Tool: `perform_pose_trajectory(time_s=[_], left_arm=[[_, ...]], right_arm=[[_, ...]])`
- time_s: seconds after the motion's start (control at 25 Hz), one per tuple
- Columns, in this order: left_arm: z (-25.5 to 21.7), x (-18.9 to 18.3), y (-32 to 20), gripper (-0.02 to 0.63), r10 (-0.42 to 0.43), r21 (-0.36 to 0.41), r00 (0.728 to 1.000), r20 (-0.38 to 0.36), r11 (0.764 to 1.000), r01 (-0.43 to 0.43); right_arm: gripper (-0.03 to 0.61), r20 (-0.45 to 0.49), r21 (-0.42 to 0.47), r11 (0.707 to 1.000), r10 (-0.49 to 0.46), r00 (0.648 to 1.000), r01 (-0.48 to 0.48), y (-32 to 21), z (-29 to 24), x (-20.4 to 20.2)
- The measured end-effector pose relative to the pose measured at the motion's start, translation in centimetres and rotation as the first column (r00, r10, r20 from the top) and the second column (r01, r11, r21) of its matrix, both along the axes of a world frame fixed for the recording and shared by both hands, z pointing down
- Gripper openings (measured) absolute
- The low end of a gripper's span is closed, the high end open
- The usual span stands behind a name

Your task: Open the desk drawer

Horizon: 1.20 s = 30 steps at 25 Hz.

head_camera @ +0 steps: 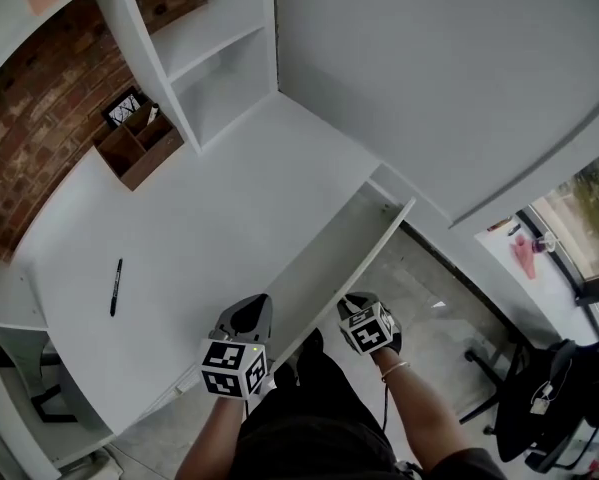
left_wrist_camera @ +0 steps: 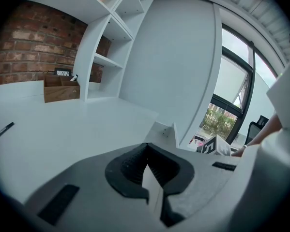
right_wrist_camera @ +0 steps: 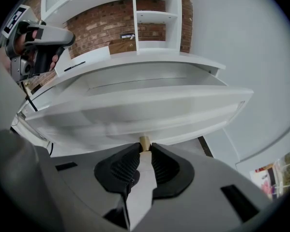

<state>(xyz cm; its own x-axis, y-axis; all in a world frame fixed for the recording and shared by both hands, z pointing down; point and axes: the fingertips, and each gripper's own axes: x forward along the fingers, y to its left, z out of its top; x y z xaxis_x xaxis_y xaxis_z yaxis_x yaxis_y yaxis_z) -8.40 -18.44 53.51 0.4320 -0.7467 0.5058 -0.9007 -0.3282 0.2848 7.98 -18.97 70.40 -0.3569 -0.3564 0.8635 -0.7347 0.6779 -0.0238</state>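
Note:
The white desk drawer (head_camera: pixel 351 236) stands pulled out from under the desk top (head_camera: pixel 209 228), and its inside looks bare. In the right gripper view the drawer front (right_wrist_camera: pixel 149 110) fills the middle, with a small tan knob (right_wrist_camera: pixel 145 141) on its underside edge. My right gripper (right_wrist_camera: pixel 145 147) is shut on that knob; in the head view the right gripper (head_camera: pixel 355 303) sits at the drawer's near front edge. My left gripper (head_camera: pixel 249 318) hovers over the desk's near edge beside the drawer. Its jaws in the left gripper view (left_wrist_camera: pixel 145 151) meet with nothing between them.
A black pen (head_camera: pixel 116 286) lies on the desk at the left. A wooden organizer (head_camera: pixel 139 144) stands by the brick wall, beside a white shelf unit (head_camera: pixel 214 58). An office chair (head_camera: pixel 544 398) stands on the floor at the right, by the window.

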Motion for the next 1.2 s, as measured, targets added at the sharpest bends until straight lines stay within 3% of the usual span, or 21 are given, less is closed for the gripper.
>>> perform_pose_trajectory(time_s=[0.64,0.76,0.96,1.2], left_arm=[[-0.4,3.0,2.4,0.009,0.082,0.001,0.997,0.011,0.997,-0.082],[-0.5,3.0,2.9,0.008,0.084,0.006,0.996,0.012,0.996,-0.084],[-1.0,2.8,3.8,0.009,0.083,0.018,0.996,0.014,0.996,-0.083],[-2.0,2.5,4.9,0.008,0.067,0.045,0.998,-0.001,0.997,-0.067]], right_arm=[[0.077,0.011,0.019,0.995,0.101,0.995,-0.101,2.7,-0.5,3.3],[0.024,0.010,0.041,0.989,0.140,0.990,-0.140,3.3,-1.2,3.8],[0.014,0.175,0.075,0.953,0.277,0.945,-0.293,3.9,-4.8,4.0],[0.011,0.281,0.158,0.932,0.275,0.920,-0.327,4.7,-9.4,2.9]])
